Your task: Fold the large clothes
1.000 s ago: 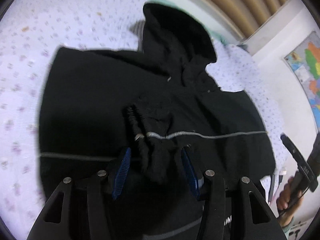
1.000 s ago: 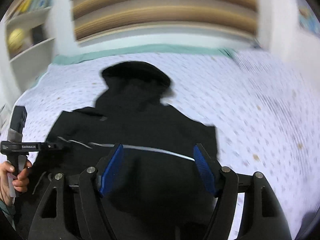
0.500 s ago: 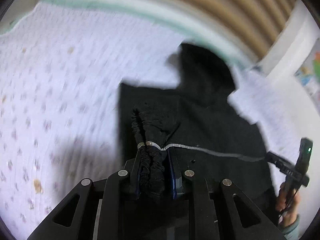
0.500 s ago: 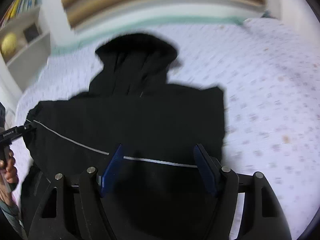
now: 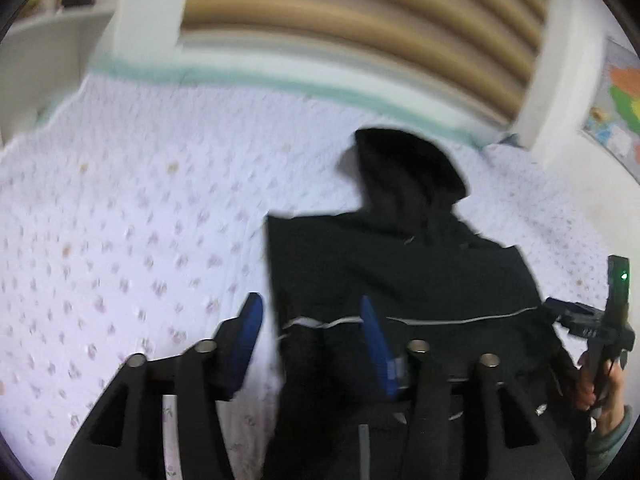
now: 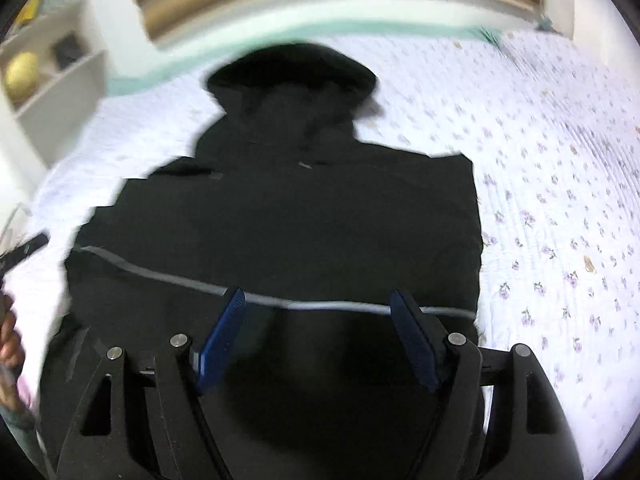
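A black hooded jacket (image 5: 404, 276) with a thin grey stripe lies flat on the flowered white bedspread (image 5: 132, 220), hood pointing toward the headboard. My left gripper (image 5: 310, 320) is open and empty over the jacket's left edge, with nothing between its blue pads. In the right wrist view the same jacket (image 6: 304, 216) fills the middle. My right gripper (image 6: 318, 312) is open and empty above the jacket's lower body, near the stripe. The jacket's sleeves are folded in or hidden.
The bedspread (image 6: 560, 200) stretches wide on either side of the jacket. A striped tan headboard (image 5: 360, 20) and teal edge stand at the back. White shelves (image 6: 48, 88) with a yellow ball are at the far left. The right gripper's handle (image 5: 612, 312) shows at the right edge.
My left gripper closed on the bunched sleeve, carried it across, then opened and let it go. The right gripper stayed open and drew closer over the jacket.
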Demonstrator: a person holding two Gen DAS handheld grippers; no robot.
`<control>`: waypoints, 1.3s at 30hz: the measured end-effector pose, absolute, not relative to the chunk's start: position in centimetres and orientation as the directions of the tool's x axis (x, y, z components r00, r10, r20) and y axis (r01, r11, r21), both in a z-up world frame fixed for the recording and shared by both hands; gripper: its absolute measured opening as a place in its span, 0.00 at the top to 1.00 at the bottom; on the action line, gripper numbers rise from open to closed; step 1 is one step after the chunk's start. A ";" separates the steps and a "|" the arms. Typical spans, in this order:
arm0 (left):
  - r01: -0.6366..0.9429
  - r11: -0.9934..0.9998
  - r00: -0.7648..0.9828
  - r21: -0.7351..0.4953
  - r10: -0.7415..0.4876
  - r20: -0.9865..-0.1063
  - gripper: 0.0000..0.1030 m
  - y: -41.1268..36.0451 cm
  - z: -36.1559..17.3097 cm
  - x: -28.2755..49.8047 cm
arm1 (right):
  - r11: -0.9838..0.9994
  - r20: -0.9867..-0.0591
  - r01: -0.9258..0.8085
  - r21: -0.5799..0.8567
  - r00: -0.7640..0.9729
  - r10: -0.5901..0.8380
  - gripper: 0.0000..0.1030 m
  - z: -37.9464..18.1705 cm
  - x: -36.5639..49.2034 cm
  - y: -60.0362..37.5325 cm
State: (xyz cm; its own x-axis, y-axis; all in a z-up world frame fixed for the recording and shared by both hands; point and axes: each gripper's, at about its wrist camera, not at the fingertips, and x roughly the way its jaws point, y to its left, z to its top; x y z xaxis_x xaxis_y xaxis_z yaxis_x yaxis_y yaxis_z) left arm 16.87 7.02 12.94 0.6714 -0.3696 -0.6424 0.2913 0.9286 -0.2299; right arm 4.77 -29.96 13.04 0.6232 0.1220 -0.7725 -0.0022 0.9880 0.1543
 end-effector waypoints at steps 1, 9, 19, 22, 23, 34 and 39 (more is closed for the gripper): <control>0.330 0.918 0.660 -0.220 -0.391 -0.642 0.45 6.0 13.3 16.5 | 0.990 -0.769 -0.021 0.138 0.628 0.120 0.25 13.3 4.2 -29.5; 0.256 0.922 0.411 -0.290 -0.375 -0.831 0.46 1.3 2.2 20.8 | 0.992 -0.832 -0.091 -0.083 0.555 -0.019 0.26 6.6 4.1 -24.0; 0.336 0.906 0.469 -0.256 -0.397 -0.789 0.46 1.2 7.2 18.1 | 0.999 -0.829 -0.048 -0.006 0.559 0.022 0.24 8.2 2.8 -25.2; 0.369 0.876 0.494 -0.311 -0.468 -0.733 0.46 1.3 10.3 18.3 | 0.995 -0.805 -0.058 0.086 0.584 0.103 0.21 11.0 3.4 -25.6; 0.363 0.876 0.500 -0.316 -0.470 -0.727 0.46 1.2 10.8 19.0 | 0.995 -0.781 -0.039 0.094 0.616 0.098 0.18 12.5 4.1 -26.1; 0.341 0.925 0.425 -0.167 -0.310 -0.851 0.46 -1.9 4.4 25.3 | 0.998 -0.864 0.058 -0.031 0.500 -0.055 0.18 7.1 12.3 -28.5; 0.353 0.892 0.341 -0.282 -0.404 -0.849 0.46 -0.3 10.5 26.3 | 0.982 -0.907 0.078 0.174 0.402 0.128 0.19 11.2 12.6 -31.0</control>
State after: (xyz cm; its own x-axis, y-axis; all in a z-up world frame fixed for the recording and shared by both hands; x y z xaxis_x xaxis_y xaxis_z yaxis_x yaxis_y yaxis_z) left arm 26.33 -0.27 10.48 0.3408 -0.4037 -0.8490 0.3529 0.8920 -0.2825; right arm 12.56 -30.97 11.18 0.4019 0.1282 -0.9067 0.0784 0.9817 0.1735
